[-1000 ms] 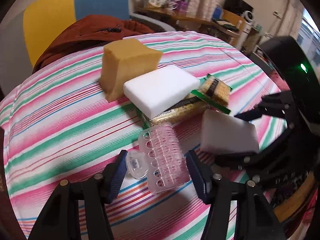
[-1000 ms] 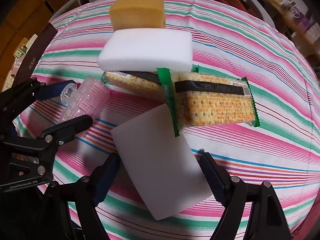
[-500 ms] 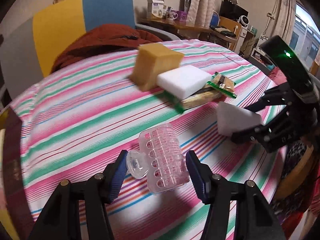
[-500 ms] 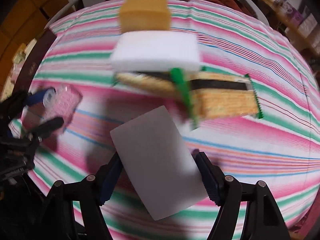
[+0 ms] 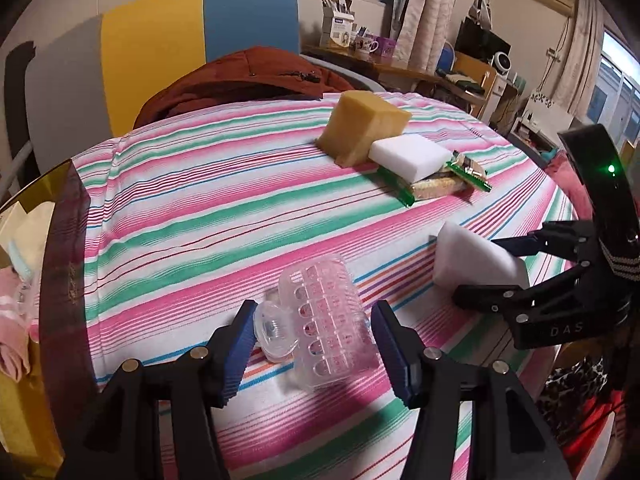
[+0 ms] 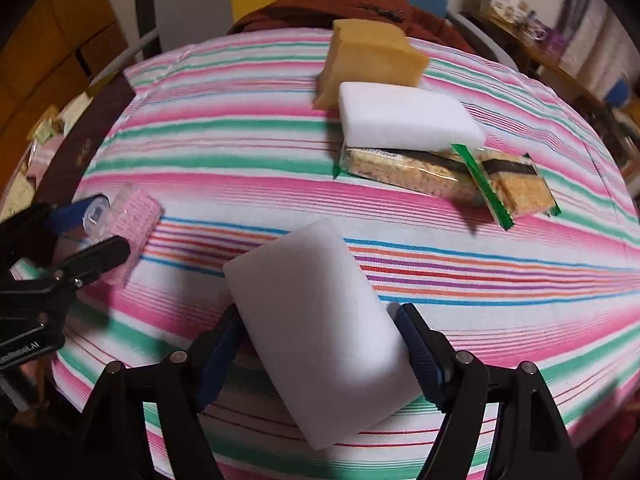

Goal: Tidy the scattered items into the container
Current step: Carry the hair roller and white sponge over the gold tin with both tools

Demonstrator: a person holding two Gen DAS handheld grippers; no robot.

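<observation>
My right gripper has a white foam sponge between its jaws, lifted above the striped table. The jaws are opening a little but the pads look to be touching its long sides. It looks soft, light and squashy, so I judge a gentle squeeze across the middle is best. My left gripper holds a clear plastic hair roller, which seems stiffer and slippery. The dark-rimmed container at the left holds pink and pale things I cannot name.
</observation>
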